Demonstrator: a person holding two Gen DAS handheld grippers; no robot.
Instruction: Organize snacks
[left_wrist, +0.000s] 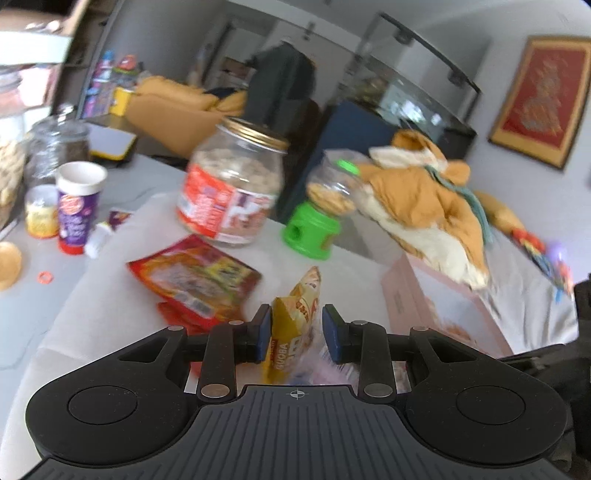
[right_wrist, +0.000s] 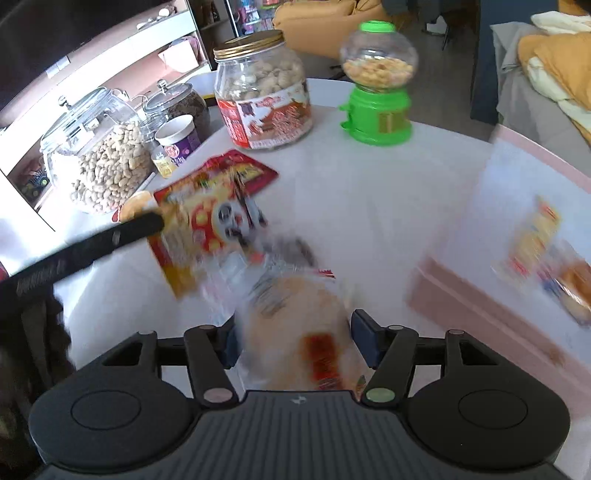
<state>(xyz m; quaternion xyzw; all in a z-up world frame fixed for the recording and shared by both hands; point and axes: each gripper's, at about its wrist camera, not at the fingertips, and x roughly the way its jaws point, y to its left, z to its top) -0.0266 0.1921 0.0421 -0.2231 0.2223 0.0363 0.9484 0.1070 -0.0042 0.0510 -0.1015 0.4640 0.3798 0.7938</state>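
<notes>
With a few packets already in the pink box (right_wrist: 461, 295) at right, the left hand-held gripper (left_wrist: 297, 332) pinches a yellow snack bag (left_wrist: 295, 317), the right hand-held gripper (right_wrist: 295, 343) clamps a clear cracker packet (right_wrist: 295, 325), and a red packet (left_wrist: 195, 280) remains on the bench (right_wrist: 369, 184).

Snack packet (left_wrist: 295, 314): yellow, orange print. Flat pouch (left_wrist: 195, 284): red, yellow panel. Dispenser (right_wrist: 378, 110): bright green base and cap. Jar (right_wrist: 264, 88): gold lid, red-and-white label. Box (right_wrist: 480, 295): pale pink. Wrapped snack (right_wrist: 295, 332): apparently orange-tan, blurred.
</notes>
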